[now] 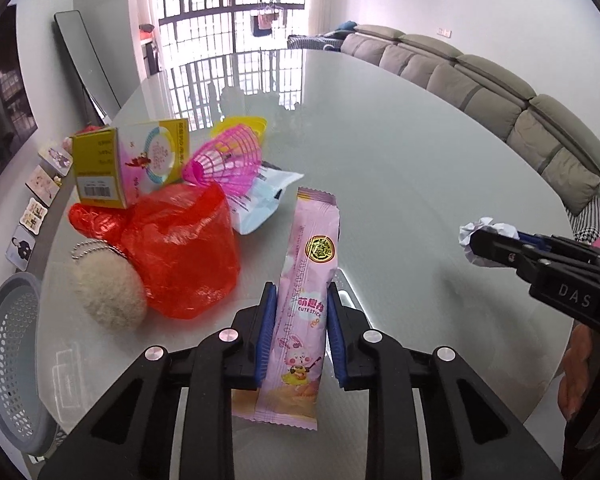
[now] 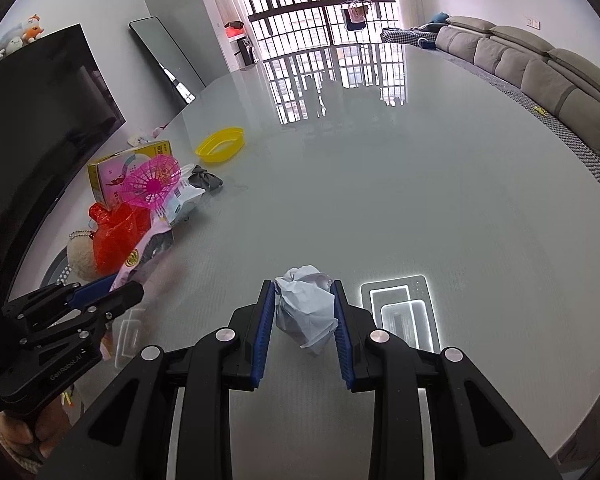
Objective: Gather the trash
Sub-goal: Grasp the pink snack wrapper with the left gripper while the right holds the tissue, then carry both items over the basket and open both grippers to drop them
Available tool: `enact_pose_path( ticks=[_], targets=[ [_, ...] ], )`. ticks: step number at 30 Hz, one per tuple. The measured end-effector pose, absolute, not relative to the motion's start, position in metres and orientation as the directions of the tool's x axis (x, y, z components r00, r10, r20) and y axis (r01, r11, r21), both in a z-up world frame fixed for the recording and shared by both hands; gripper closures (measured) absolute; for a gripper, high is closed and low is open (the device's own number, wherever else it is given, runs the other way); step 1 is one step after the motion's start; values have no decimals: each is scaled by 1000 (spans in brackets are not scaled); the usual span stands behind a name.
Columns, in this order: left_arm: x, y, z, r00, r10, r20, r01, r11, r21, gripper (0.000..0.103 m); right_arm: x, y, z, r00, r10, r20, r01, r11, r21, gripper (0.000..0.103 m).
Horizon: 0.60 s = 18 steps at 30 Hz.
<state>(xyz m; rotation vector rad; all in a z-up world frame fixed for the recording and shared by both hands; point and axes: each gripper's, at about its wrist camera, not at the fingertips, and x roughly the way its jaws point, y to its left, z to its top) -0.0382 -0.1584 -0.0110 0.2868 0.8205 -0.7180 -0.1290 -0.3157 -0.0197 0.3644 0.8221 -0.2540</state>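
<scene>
Left wrist view: left gripper (image 1: 298, 332) jaws closed on pink snack wrapper (image 1: 306, 276), lower centre, above the glass table (image 1: 400, 168). Red plastic bag (image 1: 180, 248), fluffy keychain ball (image 1: 110, 296), yellow box (image 1: 130, 160) at left; grey basket (image 1: 10, 360) lower left.

Right wrist view: right gripper (image 2: 304, 328) jaws clamped on crumpled paper ball (image 2: 306, 312), lower centre. Yellow bowl (image 2: 220, 145) upper left.

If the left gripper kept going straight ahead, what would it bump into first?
The left gripper already pinches the pink snack wrapper, so that goes along. Past its tip, the white-blue packet and pink shuttlecock lie slightly left; straight ahead looks like bare table, though depth is unclear.
</scene>
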Motion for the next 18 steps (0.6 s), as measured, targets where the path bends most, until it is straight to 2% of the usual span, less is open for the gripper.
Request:
enact_pose_path(
  ticks=[4,9,18],
  targets=[
    [-41,-139,12,525,-479,-704,649,760,-33,79,-118,-300,-9,675,-55,-736,312,925,217,75],
    [-36,-100,39,624,-428,-654,547,837,-24,79,-94,-268,9,703,-6,-711,222,952,211,75],
    [-3,10,45,759,-180,-626,254,967,30,78,-39,-183,25,700,149,-698,-8,980,201,75]
  ],
)
